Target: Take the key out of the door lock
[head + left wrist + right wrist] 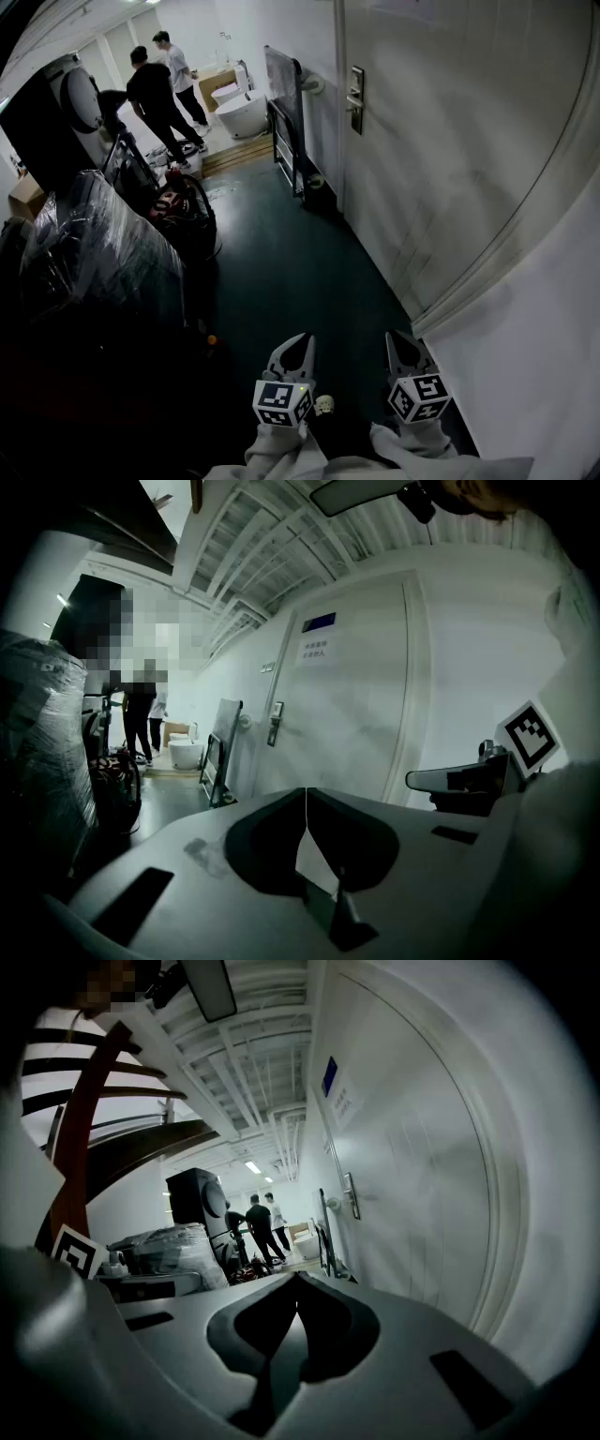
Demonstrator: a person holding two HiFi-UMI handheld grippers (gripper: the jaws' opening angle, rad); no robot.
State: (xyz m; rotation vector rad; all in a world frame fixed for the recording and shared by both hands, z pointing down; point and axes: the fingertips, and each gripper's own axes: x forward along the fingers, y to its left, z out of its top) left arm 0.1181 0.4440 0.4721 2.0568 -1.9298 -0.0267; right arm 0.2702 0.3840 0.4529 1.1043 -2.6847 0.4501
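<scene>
The white door runs along the right side of the corridor, with its metal lock plate and handle far ahead of me. The lock plate is small in the left gripper view, and the same plate shows in the right gripper view. I cannot make out a key at this distance. My left gripper and right gripper hang low side by side, well short of the door. Each has its jaws together with nothing held: left gripper, right gripper.
Plastic-wrapped equipment lines the left side, with red cables on the dark floor. A flat rack leans on the wall beyond the door. Two people stand at the far end by a white tub.
</scene>
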